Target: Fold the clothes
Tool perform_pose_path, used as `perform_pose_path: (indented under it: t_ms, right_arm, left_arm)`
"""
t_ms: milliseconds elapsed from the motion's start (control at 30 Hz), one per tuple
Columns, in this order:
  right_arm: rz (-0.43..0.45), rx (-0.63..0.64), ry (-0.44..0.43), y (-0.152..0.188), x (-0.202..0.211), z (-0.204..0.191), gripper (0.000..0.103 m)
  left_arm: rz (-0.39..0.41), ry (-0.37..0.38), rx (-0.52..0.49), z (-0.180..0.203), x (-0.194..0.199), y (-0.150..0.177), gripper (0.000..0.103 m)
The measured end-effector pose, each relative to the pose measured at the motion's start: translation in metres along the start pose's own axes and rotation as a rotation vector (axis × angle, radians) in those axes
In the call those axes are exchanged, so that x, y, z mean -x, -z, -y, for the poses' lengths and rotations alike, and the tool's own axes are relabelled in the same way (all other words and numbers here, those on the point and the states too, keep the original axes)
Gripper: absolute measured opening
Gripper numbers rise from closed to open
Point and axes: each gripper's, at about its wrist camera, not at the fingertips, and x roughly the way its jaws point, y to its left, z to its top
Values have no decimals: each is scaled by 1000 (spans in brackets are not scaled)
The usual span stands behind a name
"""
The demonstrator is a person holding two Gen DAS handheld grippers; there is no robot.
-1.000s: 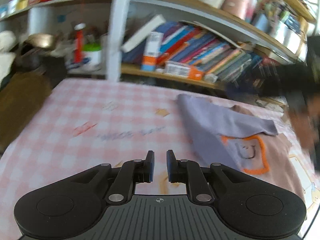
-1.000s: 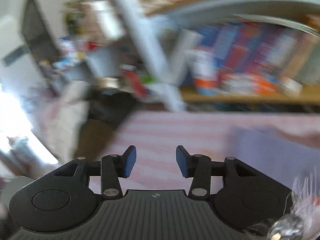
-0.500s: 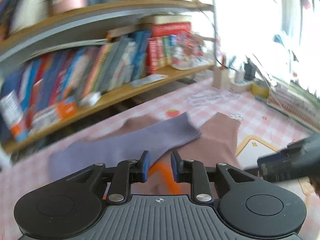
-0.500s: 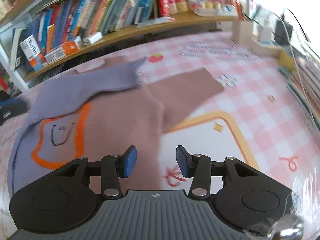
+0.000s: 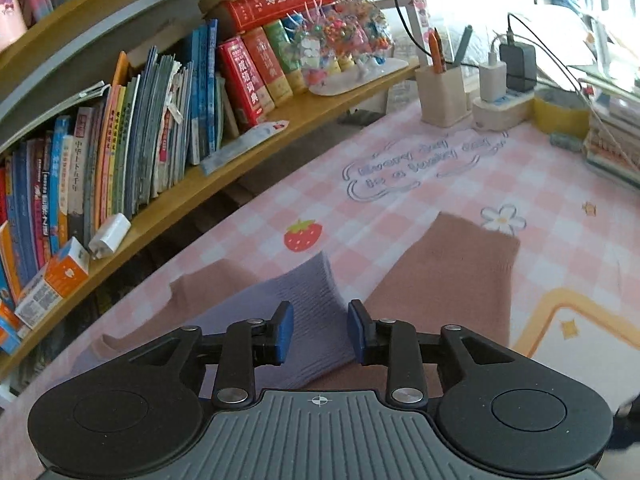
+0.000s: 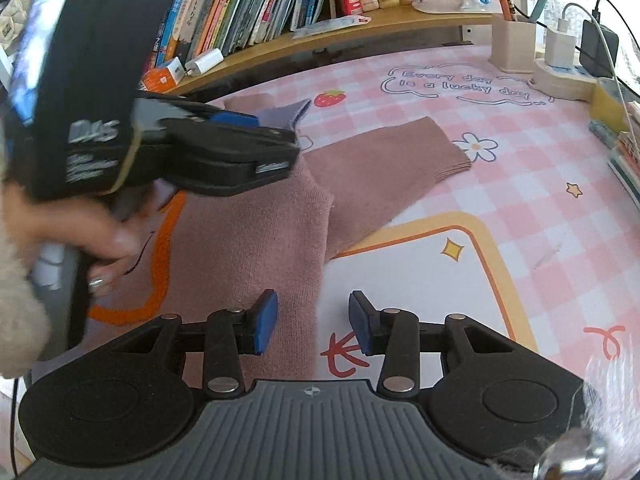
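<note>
A mauve-brown sweater [image 6: 248,232] with an orange outline print lies on the pink checked table mat [image 6: 560,240]. Its purple sleeve [image 5: 304,300] is folded across the body, cuff toward the shelf. The brown sleeve [image 5: 452,276] stretches out to the right; it also shows in the right wrist view [image 6: 384,176]. My left gripper [image 5: 319,330] is open, low over the purple sleeve with its pads on either side of it. It shows from the side in the right wrist view [image 6: 244,120]. My right gripper [image 6: 313,322] is open, over the sweater's right edge near the hem.
A wooden bookshelf [image 5: 168,120] full of books runs along the table's far side. A pen holder [image 5: 442,92], power strip with chargers [image 5: 504,100], tape roll [image 5: 560,110] and stacked books [image 5: 616,144] stand at the far right. My hand [image 6: 96,240] holds the left gripper.
Both grippers have swung right, from the shelf side toward the sweater, and dropped closer. The left gripper has opened wider and now straddles the purple sleeve. The right stays open.
</note>
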Motion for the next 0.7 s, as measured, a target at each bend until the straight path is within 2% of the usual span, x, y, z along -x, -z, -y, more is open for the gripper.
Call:
perform_pose_path:
  t_ms: [67,233,300,333,367,400,567,700]
  right_arm:
    - [-2,7,-1,0,-1,0,38]
    - [-1,23,-3,-1,-3,-1,38]
    - [0,29,-2,-1,-3,-2,38]
    - [1,32,-2,-1,-3,-2,38]
    - [1,36,-1,-1,-3,-2,38]
    - [1,41,1,-1,-3,-3,38]
    - [-2,67,18,-2,-3,-6,34]
    - [-4,75,39,-3,-4,-9,33]
  left_arm:
    - [8,10,19,3,-1,-5,46]
    - [-31,-45,12,7,-15,-10,49]
    - [-68,-57,33,1,-24,-7,34]
    - [-62,-45,70,-7,-21,-7,12]
    - [-57,-34,106,-14,-19,-7,5]
    - [-50,-23,142,-22,-16,-7,4]
    - [105,-11,366,-88,43,-4,3]
    - [194,-98,459,-165,104,25,3]
